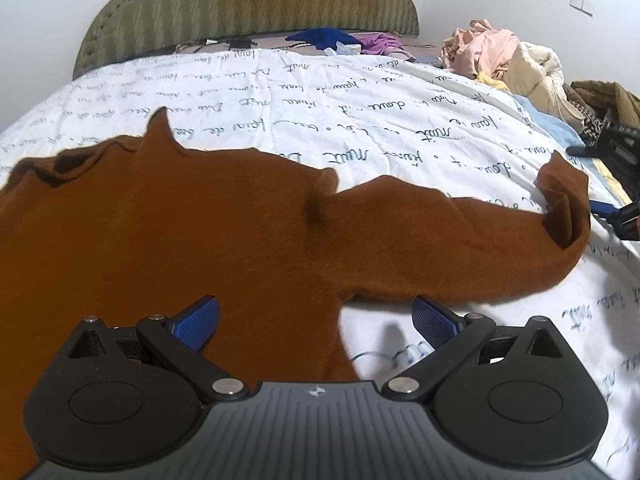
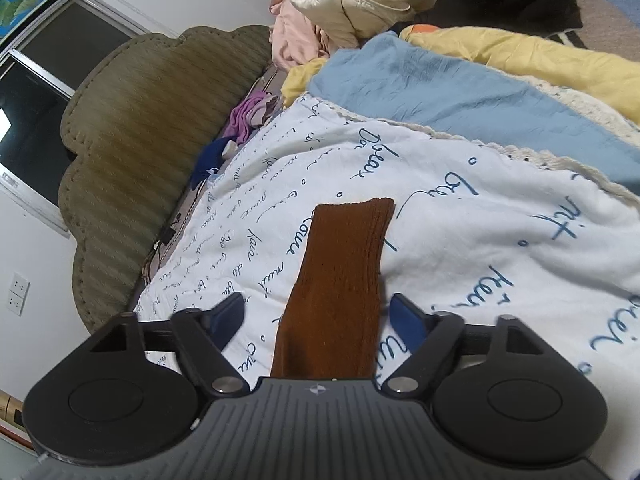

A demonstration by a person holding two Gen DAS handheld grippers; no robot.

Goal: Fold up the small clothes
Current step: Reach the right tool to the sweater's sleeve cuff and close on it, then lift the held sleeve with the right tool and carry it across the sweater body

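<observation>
While the brown sweater (image 1: 160,220) lies on the bed (image 1: 360,108), left gripper (image 1: 316,322) hovers released. Right gripper (image 2: 316,320) released, straddling sleeve (image 2: 340,280).

I'm holding my left gripper (image 1: 316,320) low and roughly level, jaws spread wide, blue pads (image 1: 198,322) facing each other with nothing clamped between them. I'm holding my right gripper (image 2: 318,320) rolled to one side, so its view is tilting, jaws also spread wide, blue pads (image 2: 408,326) gripping nothing. In the left wrist view, the right gripper's fingertip is showing at the far right edge
</observation>
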